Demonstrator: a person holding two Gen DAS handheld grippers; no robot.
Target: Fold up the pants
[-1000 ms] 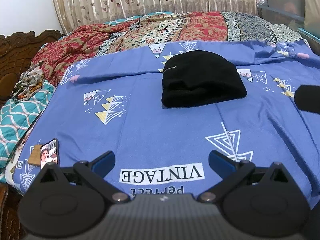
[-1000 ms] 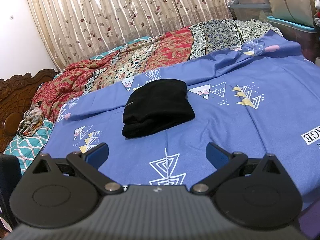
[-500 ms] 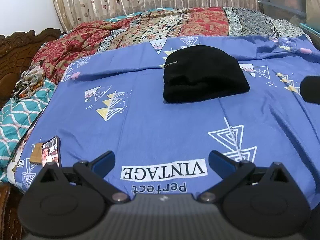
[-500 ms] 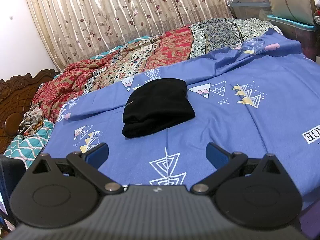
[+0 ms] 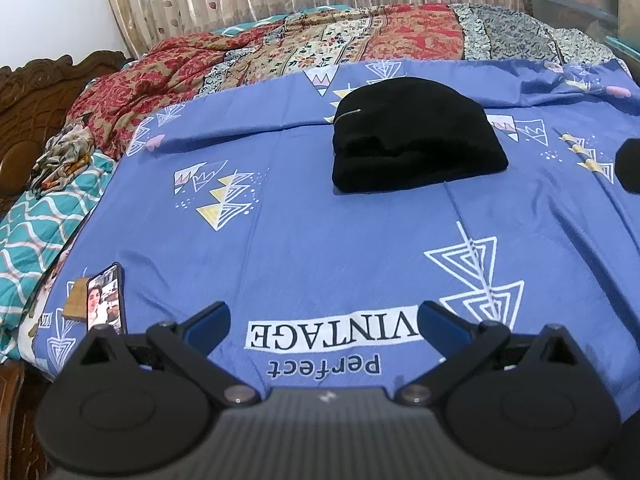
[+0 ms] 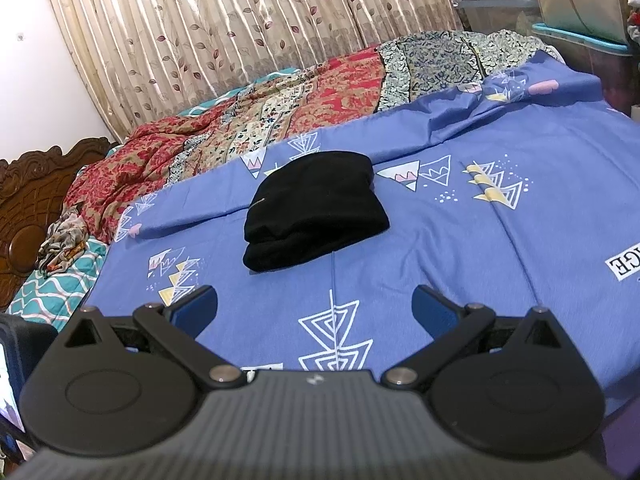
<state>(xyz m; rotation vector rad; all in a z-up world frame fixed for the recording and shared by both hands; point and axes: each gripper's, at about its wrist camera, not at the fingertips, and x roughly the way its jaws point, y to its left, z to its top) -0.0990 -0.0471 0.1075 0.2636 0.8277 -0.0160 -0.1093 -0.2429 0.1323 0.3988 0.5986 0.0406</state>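
The black pants lie folded into a compact bundle on the blue printed bedsheet, with a small zip showing at the upper left. They also show in the right wrist view. My left gripper is open and empty, well short of the bundle, above the "VINTAGE" print. My right gripper is open and empty, also short of the bundle, above a white triangle print. A dark part of the right gripper shows at the right edge of the left wrist view.
A phone with a lit screen lies on the sheet's near left corner. A red patterned quilt is bunched along the far side below the curtain. A carved wooden headboard stands at left. Storage boxes stand at far right.
Both grippers stay open and empty. The left wrist view has shifted slightly, as if tilting or pulling back from the pants. The pants have not moved.
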